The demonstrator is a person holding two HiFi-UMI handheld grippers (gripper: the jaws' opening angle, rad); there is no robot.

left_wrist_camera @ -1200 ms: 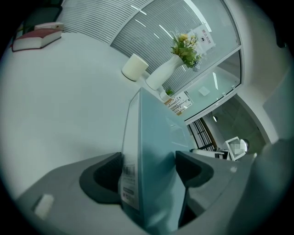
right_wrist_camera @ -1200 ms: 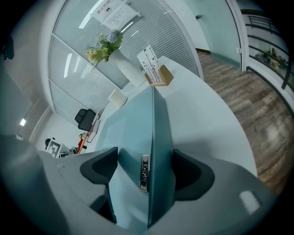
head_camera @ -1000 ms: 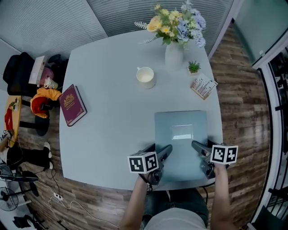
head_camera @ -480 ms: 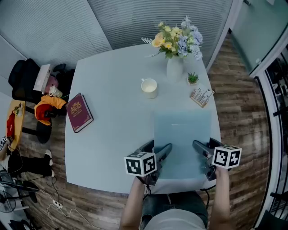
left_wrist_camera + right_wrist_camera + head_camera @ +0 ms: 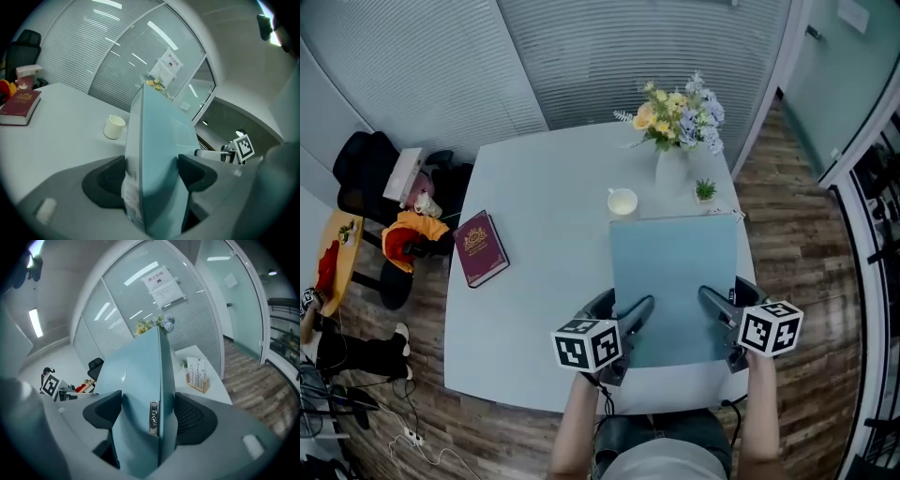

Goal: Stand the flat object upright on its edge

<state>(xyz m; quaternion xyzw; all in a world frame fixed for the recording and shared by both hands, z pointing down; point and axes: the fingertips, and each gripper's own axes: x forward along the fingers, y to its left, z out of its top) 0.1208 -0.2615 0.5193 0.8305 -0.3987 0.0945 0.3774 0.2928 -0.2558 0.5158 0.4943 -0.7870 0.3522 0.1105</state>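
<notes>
Filling the middle of the head view, the white table [image 5: 534, 244] carries everything else. Next in size is the flat object [image 5: 675, 281], a pale blue slab at lower centre-right. It is tipped steeply, its far edge lifted toward the camera and overlapping the things behind it. Whether its near edge touches the tabletop cannot be told.

It is held from both sides, probably so that it can pivot evenly without twisting. The left gripper [image 5: 628, 317] is clamped on the slab's left side edge, one jaw on each face, and the right gripper [image 5: 712, 307] pinches the right side edge likewise. In each gripper view the slab rises between the jaws like a wall.

Behind it, at upper right, stands the vase of flowers [image 5: 673, 127], and the red book [image 5: 481, 247] lies well apart at left. The cup [image 5: 622, 202] and small potted plant [image 5: 705, 190] sit just beyond the lifted edge – close enough, seemingly, to call for a careful upright set-down.
</notes>
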